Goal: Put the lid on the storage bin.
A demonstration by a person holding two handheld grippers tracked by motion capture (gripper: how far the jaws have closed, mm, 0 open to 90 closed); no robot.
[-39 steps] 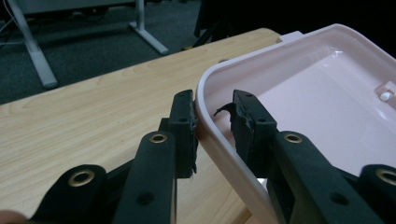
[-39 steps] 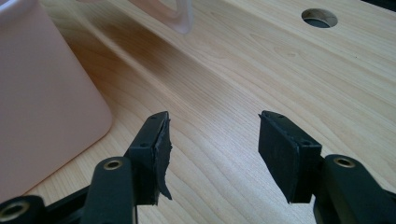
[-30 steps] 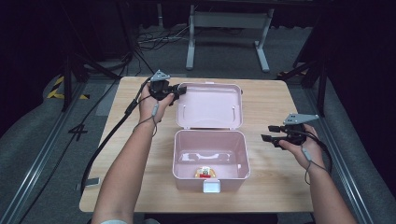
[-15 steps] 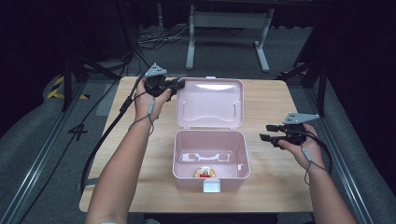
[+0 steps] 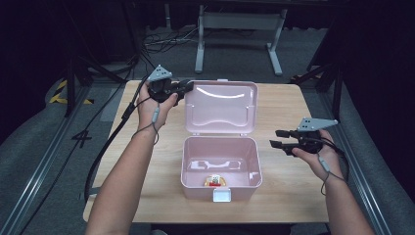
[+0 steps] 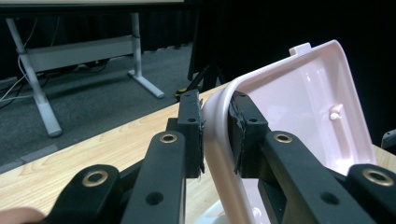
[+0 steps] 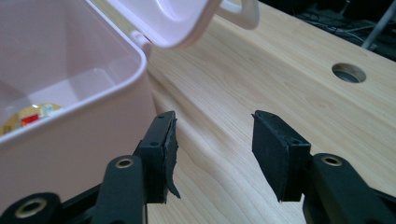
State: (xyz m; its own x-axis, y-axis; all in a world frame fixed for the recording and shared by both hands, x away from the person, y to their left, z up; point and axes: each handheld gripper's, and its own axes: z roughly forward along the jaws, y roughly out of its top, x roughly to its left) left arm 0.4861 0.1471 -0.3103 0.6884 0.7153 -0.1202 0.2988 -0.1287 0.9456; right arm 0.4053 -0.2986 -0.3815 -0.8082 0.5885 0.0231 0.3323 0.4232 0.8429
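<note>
While clamped on rim of pink lid [image 6: 299, 93], left gripper [image 6: 215, 135] at its far-left corner; box [image 5: 220, 164] mid-table, lid tilted back. Right gripper [image 7: 212, 144] spread, empty, just right of box wall.

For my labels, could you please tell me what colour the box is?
Pale pink box; the high view shows it best.

Bright overhead light on the table [image 5: 293, 105]; dark, murky surroundings; glare on the lid [image 5: 222, 93]; near jaws blurred
</note>
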